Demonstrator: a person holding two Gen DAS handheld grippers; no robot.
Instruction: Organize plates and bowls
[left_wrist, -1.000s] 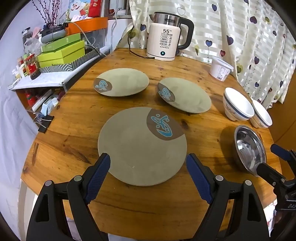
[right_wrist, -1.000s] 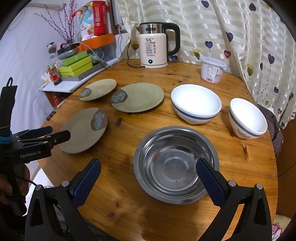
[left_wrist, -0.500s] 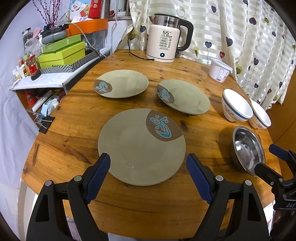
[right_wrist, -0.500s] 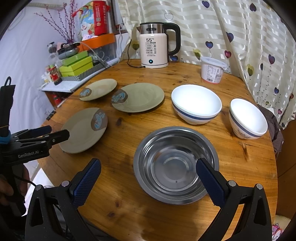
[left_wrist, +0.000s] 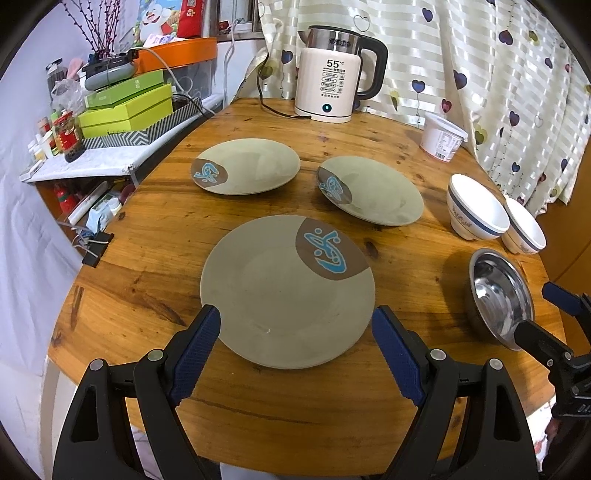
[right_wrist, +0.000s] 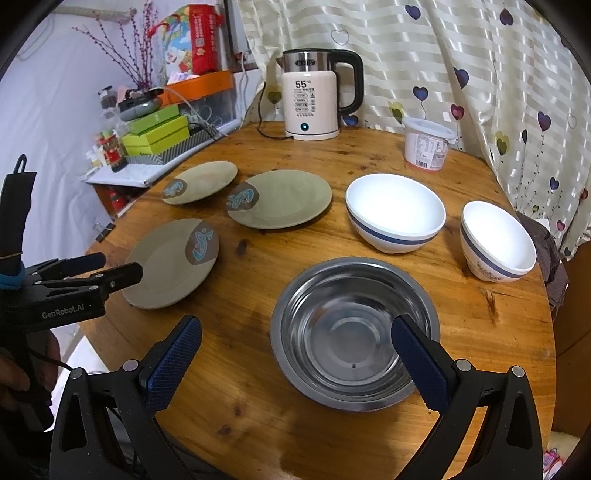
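Fingers of the left gripper (left_wrist: 295, 328) are spread wide at the lower centre, flanking the near plate (left_wrist: 284, 291) on the tabletop (left_wrist: 155, 236). The right gripper (right_wrist: 295, 339) gapes likewise at bottom centre, holding nothing, over the steel bowl (right_wrist: 354, 332).

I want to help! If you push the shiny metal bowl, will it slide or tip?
The metal bowl would probably slide: it looks thin and light on smooth wood. Its base looks narrower than its rim, so an edge push may rock it. It likely won't break.
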